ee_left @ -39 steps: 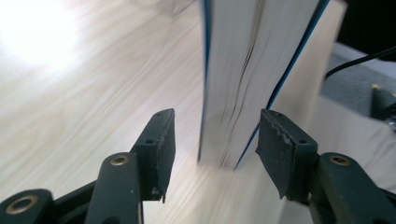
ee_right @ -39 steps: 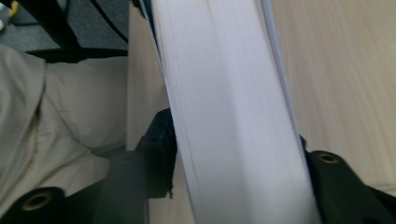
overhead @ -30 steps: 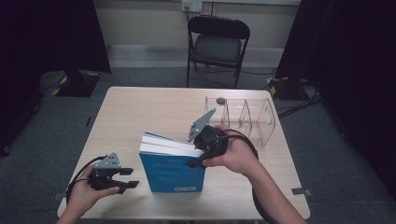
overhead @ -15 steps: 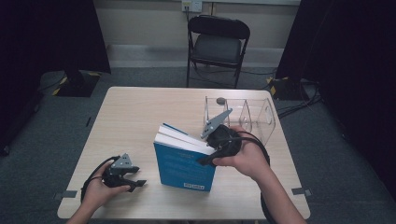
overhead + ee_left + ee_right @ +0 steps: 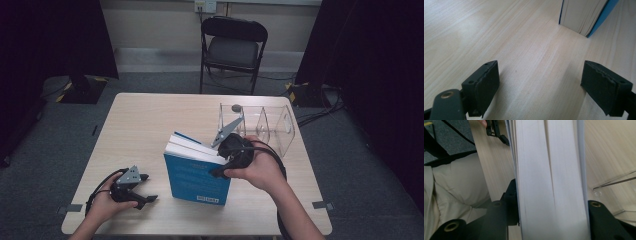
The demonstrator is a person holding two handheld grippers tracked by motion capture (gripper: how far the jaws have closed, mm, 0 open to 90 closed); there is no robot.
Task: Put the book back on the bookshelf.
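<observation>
A thick blue book (image 5: 197, 172) stands nearly upright on the wooden table (image 5: 150, 125), its white page edges facing up. My right gripper (image 5: 222, 167) is shut on the book's top right edge; in the right gripper view the page block (image 5: 549, 180) sits clamped between both black jaws. My left gripper (image 5: 145, 189) rests low over the table's front left, open, with nothing between its fingers. In the left gripper view the jaws stand wide apart over bare wood, and the book's lower corner (image 5: 584, 17) shows ahead at the top right.
A clear plastic divided organizer (image 5: 260, 125) stands on the table behind and right of the book. A black folding chair (image 5: 232, 45) stands beyond the far edge. Black cables trail from both grippers. Bare wood lies across the table's left and back.
The right gripper has tilted the book from lying low to nearly upright and shifted it rightward. The left hand has drawn back toward the front left edge.
</observation>
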